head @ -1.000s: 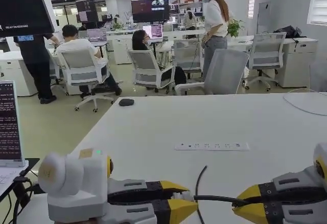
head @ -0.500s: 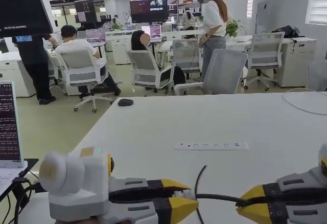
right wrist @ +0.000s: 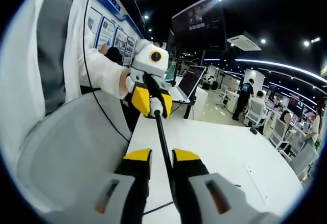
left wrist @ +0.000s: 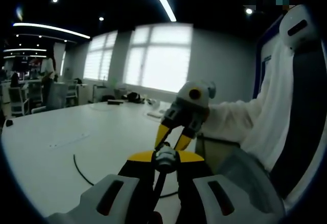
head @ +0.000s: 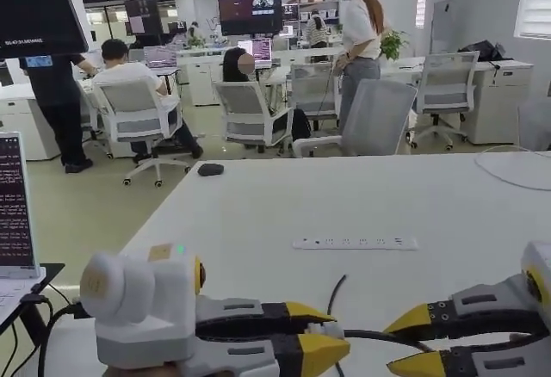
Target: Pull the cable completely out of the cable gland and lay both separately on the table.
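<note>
one cable point(head: 337, 293), one cable gland point(left wrist: 166, 155). gripping that cable gland in left tongs point(head: 331, 334); straddling the cable just beside it with parted right tongs point(head: 388, 349).

Right gripper point(head: 403, 341): I've opened my jaws; they were shut.
Cable point(head: 366, 335): no longer pinched, loose between them.

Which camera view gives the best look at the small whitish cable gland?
Left gripper view: the small whitish cable gland sits close-up and centred. Right gripper view shows it smaller, farther off; head view, side-on near the bottom.
</note>
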The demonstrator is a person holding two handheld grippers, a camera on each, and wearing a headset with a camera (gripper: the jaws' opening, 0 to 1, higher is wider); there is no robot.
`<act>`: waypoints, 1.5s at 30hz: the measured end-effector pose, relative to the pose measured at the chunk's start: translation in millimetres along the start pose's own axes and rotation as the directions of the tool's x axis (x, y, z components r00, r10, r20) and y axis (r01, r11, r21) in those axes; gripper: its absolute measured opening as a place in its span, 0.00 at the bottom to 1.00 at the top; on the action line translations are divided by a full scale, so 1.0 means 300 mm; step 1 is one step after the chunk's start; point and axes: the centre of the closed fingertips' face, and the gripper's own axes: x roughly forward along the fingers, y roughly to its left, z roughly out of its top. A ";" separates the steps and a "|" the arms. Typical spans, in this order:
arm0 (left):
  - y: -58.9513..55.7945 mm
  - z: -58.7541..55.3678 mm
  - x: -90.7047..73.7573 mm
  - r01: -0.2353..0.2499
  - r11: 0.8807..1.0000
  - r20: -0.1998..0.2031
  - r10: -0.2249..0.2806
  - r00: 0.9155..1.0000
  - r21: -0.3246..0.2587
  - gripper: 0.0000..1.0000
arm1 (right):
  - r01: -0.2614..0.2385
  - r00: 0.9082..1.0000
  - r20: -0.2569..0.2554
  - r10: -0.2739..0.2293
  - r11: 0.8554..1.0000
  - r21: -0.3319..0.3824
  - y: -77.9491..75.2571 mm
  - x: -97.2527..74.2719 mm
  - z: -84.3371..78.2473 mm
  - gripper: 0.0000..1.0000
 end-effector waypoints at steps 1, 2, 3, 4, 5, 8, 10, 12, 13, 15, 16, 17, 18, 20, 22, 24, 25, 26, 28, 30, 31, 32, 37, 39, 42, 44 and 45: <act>-0.001 0.000 0.003 0.001 1.000 -0.001 -0.001 1.000 0.000 0.17 | -0.001 1.000 0.005 0.001 1.000 -0.001 -0.001 0.004 0.009 0.15; -0.002 -0.002 0.004 0.002 1.000 -0.003 -0.002 1.000 0.001 0.17 | -0.010 1.000 0.015 0.010 1.000 -0.005 0.002 0.010 0.023 0.14; -0.002 -0.004 0.006 0.003 1.000 -0.005 -0.003 1.000 0.002 0.17 | -0.015 1.000 0.020 0.016 1.000 -0.011 0.004 0.014 0.032 0.13; -0.003 -0.005 0.007 0.004 1.000 -0.005 -0.004 1.000 0.000 0.17 | -0.023 0.999 0.024 0.023 1.000 -0.014 0.008 0.018 0.040 0.11; -0.005 -0.006 0.009 0.007 1.000 -0.005 -0.007 1.000 -0.002 0.17 | -0.036 0.999 0.026 0.036 0.999 -0.016 0.013 0.024 0.050 0.11; -0.006 -0.010 0.010 0.010 1.000 -0.008 -0.010 1.000 -0.001 0.17 | -0.054 0.998 0.024 0.054 0.998 -0.026 0.020 0.039 0.061 0.14; -0.006 -0.012 0.011 0.010 1.000 -0.010 -0.010 1.000 -0.003 0.17 | -0.066 0.997 0.024 0.067 0.997 -0.033 0.022 0.045 0.065 0.11; -0.008 -0.014 0.012 0.013 1.000 -0.010 -0.013 1.000 -0.005 0.17 | -0.070 0.997 0.027 0.070 0.997 -0.034 0.017 0.048 0.067 0.06; -0.008 -0.015 0.012 0.012 1.000 -0.010 -0.012 1.000 -0.006 0.17 | -0.073 0.997 0.025 0.074 0.997 -0.036 0.015 0.049 0.066 0.05; -0.004 -0.019 0.008 0.009 1.000 -0.009 -0.009 1.000 -0.011 0.17 | -0.079 0.997 0.019 0.080 0.996 -0.029 0.014 0.051 0.058 0.05; -0.001 -0.020 0.007 0.006 1.000 -0.006 -0.007 1.000 -0.020 0.17 | -0.080 0.997 0.019 0.080 0.996 -0.029 0.015 0.052 0.056 0.05; 0.000 -0.019 0.006 0.005 1.000 -0.003 -0.005 1.000 -0.023 0.17 | -0.080 0.997 0.022 0.080 0.996 -0.028 0.015 0.053 0.055 0.04; 0.002 -0.018 0.005 0.006 1.000 -0.001 -0.006 1.000 -0.025 0.17 | -0.081 0.996 0.027 0.081 0.996 -0.022 0.015 0.053 0.055 0.04; -0.001 -0.017 0.004 0.007 1.000 0.001 -0.007 1.000 -0.026 0.17 | -0.083 0.996 0.031 0.083 0.996 -0.012 0.016 0.052 0.056 0.04; -0.001 -0.019 0.005 0.010 1.000 -0.002 -0.010 1.000 -0.026 0.17 | -0.085 0.996 0.031 0.085 0.996 -0.011 0.017 0.052 0.054 0.04; -0.001 -0.021 0.007 0.012 1.000 -0.006 -0.012 1.000 -0.024 0.17 | -0.086 0.996 0.029 0.086 0.996 -0.010 0.018 0.052 0.051 0.03; -0.002 -0.021 0.008 0.013 1.000 -0.006 -0.013 1.000 -0.025 0.17 | -0.086 0.996 0.027 0.086 0.996 -0.009 0.018 0.052 0.048 0.03; -0.001 -0.022 0.009 0.013 1.000 -0.007 -0.013 1.000 -0.025 0.17 | -0.086 0.996 0.026 0.087 0.996 -0.009 0.018 0.052 0.045 0.03; 0.000 -0.023 0.008 0.014 1.000 -0.007 -0.014 1.000 -0.021 0.17 | -0.085 0.996 0.024 0.085 0.996 -0.005 0.017 0.049 0.039 0.03; 0.004 -0.022 0.001 0.010 1.000 -0.007 -0.011 1.000 -0.018 0.17 | -0.079 0.997 0.022 0.079 0.997 0.000 0.013 0.042 0.032 0.03; 0.008 -0.022 -0.005 0.007 1.000 -0.007 -0.007 1.000 -0.016 0.17 | -0.075 0.997 0.022 0.075 0.997 0.003 0.010 0.037 0.029 0.03; 0.011 -0.021 -0.010 0.005 1.000 -0.007 -0.005 1.000 -0.016 0.17 | -0.071 0.997 0.022 0.071 0.997 0.006 0.007 0.033 0.026 0.03; 0.027 -0.024 -0.035 -0.013 1.000 -0.009 0.013 1.000 -0.014 0.17 | -0.046 0.999 0.017 0.046 0.999 0.026 -0.004 0.012 0.003 0.03; 0.033 -0.022 -0.046 -0.021 1.000 -0.007 0.021 1.000 -0.017 0.17 | -0.035 0.999 0.003 0.035 0.999 0.036 -0.006 0.001 -0.014 0.03; 0.035 -0.018 -0.055 -0.028 1.000 -0.003 0.027 1.000 -0.014 0.17 | -0.022 1.000 -0.001 0.022 0.999 0.050 -0.005 -0.015 -0.026 0.03; 0.034 -0.017 -0.054 -0.027 1.000 -0.003 0.027 1.000 -0.013 0.17 | -0.017 1.000 -0.003 0.017 0.998 0.056 -0.002 -0.022 -0.027 0.03; 0.034 -0.018 -0.054 -0.027 1.000 -0.003 0.027 1.000 -0.013 0.17 | -0.015 1.000 -0.003 0.015 0.998 0.057 -0.002 -0.023 -0.028 0.03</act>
